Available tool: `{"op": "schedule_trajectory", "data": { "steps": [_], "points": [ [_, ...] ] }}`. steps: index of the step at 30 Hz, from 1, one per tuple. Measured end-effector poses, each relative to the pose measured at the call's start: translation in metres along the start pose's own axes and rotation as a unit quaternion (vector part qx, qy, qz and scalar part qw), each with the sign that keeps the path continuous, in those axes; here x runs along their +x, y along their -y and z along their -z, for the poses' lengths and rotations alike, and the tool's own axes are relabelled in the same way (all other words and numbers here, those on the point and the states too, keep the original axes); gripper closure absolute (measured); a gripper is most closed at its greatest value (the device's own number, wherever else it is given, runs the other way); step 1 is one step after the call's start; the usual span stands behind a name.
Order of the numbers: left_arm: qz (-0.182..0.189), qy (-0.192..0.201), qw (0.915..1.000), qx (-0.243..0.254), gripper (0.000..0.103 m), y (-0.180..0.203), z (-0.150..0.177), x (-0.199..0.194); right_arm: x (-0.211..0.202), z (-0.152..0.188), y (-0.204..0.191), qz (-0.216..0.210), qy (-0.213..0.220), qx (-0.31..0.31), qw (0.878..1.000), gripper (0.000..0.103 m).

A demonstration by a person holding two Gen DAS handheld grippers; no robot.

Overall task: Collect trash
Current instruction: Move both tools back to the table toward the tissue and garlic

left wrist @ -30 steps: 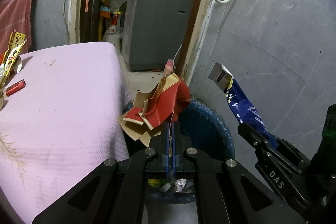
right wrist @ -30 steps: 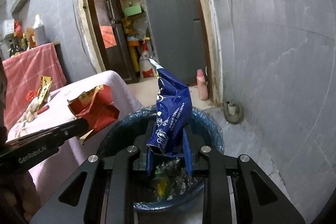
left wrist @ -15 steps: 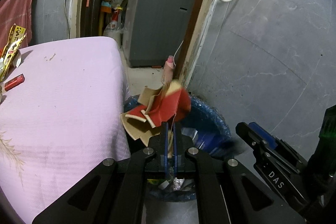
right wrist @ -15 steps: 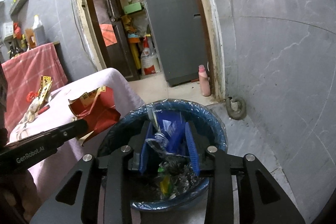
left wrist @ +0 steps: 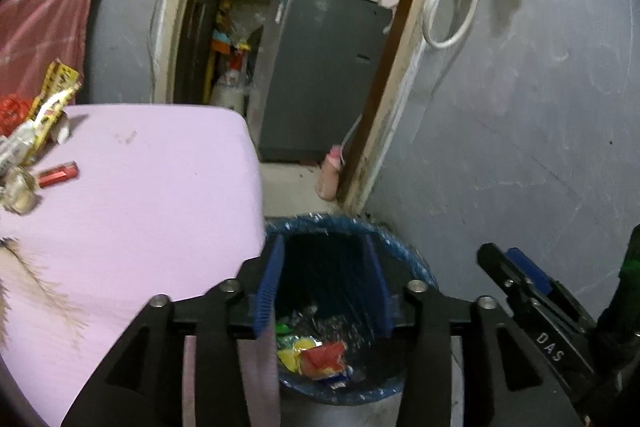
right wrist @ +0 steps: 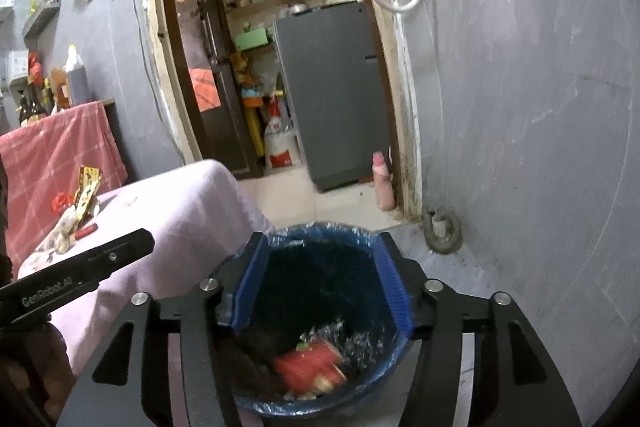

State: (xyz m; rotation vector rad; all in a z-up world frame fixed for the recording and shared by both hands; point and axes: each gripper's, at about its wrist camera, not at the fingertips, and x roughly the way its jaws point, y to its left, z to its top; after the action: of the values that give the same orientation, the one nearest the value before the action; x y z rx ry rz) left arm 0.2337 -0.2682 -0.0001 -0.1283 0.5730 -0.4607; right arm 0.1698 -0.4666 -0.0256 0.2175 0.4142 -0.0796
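A bin with a blue liner (left wrist: 400, 255) stands on the floor beside the table. My left gripper (left wrist: 324, 283) hangs over it; its jaws are opening and nothing is between them. The torn red carton (left wrist: 322, 357) lies inside on other wrappers. In the right wrist view my right gripper (right wrist: 324, 279) is also above the bin (right wrist: 320, 229), jaws opening and empty, with the red carton (right wrist: 312, 365) blurred below. Each gripper shows in the other's view: the right gripper (left wrist: 516, 267) and the left gripper (right wrist: 132, 247). Yellow wrappers (left wrist: 52, 95) and a small red packet (left wrist: 58, 173) lie on the table.
The pink-clothed table (left wrist: 140, 207) fills the left, its corner next to the bin. Behind it a doorway leads to a grey fridge (left wrist: 320, 75), with a pink bottle (left wrist: 332, 173) at the door frame. A grey wall stands on the right, and a floor pipe (right wrist: 442, 231) sits near it.
The right gripper opened first and the blue wrapper fell into the bin. Then the left gripper opened and the red carton dropped in. The left gripper rose a little.
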Motion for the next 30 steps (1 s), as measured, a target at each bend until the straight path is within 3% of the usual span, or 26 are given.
{"op": "schedule_trajectory", "data": {
  "steps": [2,6,8,13,16,30],
  "points": [
    [-0.012,0.016,0.9998,-0.002,0.049,-0.002,-0.004,-0.008,-0.004,-0.006,-0.003,0.004,0.013,-0.003,1.0,0.032],
    [-0.035,0.039,0.9986,0.001,0.04,-0.012,-0.013,-0.026,-0.013,-0.017,-0.011,0.008,0.04,-0.004,0.999,0.026],
    [-0.048,0.053,0.9974,0.002,0.025,-0.018,-0.018,-0.033,-0.016,-0.022,-0.014,0.002,0.048,-0.002,0.999,0.017],
    [-0.072,0.088,0.9935,0.0,0.012,-0.038,-0.026,-0.059,-0.024,-0.036,-0.033,-0.015,0.077,-0.008,0.997,0.0],
    [-0.089,0.104,0.9906,-0.004,0.005,-0.047,-0.033,-0.071,-0.027,-0.042,-0.044,-0.025,0.087,-0.012,0.996,0.0],
    [-0.168,0.129,0.9771,-0.021,0.004,-0.123,-0.037,-0.122,-0.015,-0.055,-0.117,-0.075,0.097,-0.047,0.991,0.0]
  ]
}}
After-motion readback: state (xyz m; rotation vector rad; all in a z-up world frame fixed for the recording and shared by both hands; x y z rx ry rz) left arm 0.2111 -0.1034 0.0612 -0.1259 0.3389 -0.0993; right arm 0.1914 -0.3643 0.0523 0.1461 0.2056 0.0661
